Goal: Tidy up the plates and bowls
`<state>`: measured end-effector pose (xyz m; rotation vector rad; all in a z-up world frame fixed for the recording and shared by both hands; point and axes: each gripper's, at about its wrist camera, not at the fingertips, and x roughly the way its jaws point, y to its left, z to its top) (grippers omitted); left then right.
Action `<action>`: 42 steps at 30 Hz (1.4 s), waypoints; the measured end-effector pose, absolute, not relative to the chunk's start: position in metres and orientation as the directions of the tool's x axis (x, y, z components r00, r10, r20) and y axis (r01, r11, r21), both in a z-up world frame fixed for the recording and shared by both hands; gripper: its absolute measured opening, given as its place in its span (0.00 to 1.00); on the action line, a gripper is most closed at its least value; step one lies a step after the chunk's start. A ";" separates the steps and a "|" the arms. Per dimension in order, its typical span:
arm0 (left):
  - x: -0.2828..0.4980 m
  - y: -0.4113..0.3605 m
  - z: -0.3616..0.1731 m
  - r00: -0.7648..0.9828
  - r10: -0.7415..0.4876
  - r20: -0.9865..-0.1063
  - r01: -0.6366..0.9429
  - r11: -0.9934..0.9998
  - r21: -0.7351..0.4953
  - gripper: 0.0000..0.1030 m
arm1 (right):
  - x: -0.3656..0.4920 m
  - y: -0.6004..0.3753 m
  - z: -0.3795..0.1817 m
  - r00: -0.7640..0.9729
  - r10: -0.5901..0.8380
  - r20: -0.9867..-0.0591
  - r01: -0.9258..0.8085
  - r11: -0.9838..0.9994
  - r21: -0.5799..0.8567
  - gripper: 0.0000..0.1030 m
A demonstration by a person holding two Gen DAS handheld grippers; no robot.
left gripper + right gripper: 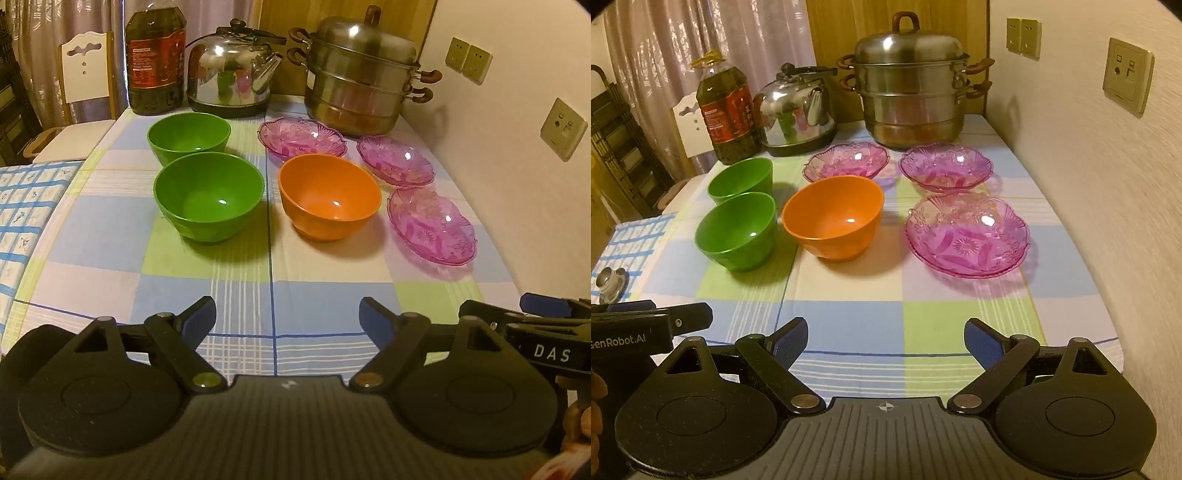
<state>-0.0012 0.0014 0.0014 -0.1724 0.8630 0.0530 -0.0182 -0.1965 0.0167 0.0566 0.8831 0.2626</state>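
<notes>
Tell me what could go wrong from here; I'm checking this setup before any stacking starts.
1. The near green bowl sits almost against the far green bowl; lifting one could nudge the other.
2. The pink glass plates look smooth and shallow, so a rim pinch might slip.
3. The left hand-held gripper and right hand-held gripper hover side by side, open, and could collide.

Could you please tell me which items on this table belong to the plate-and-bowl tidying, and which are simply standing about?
For the job:
- near green bowl
- far green bowl
- orange bowl
- three pink glass plates

Standing about:
- steamer pot
- kettle
- oil bottle
- chair
</notes>
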 end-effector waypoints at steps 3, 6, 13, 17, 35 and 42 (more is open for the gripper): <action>0.000 0.000 0.003 0.647 -0.024 -0.762 -0.116 0.985 -0.129 0.80 | -0.018 -0.197 0.017 0.605 0.249 -0.756 -0.203 0.967 0.156 0.89; 0.000 0.001 0.003 0.648 -0.026 -0.761 -0.113 0.985 -0.130 0.80 | -0.018 -0.198 0.018 0.606 0.249 -0.755 -0.203 0.967 0.155 0.89; 0.001 -0.001 0.003 0.646 -0.032 -0.763 -0.109 0.985 -0.134 0.80 | -0.018 -0.197 0.019 0.607 0.248 -0.756 -0.202 0.967 0.154 0.89; 0.002 -0.001 0.003 0.646 -0.034 -0.763 -0.108 0.985 -0.135 0.80 | -0.018 -0.197 0.019 0.607 0.247 -0.756 -0.203 0.967 0.153 0.89; 0.003 -0.004 0.004 0.645 -0.041 -0.763 -0.099 0.986 -0.137 0.80 | -0.018 -0.197 0.019 0.606 0.247 -0.756 -0.201 0.967 0.156 0.89; 0.003 -0.005 0.004 0.645 -0.042 -0.763 -0.098 0.986 -0.137 0.80 | -0.018 -0.197 0.019 0.606 0.247 -0.756 -0.200 0.967 0.156 0.89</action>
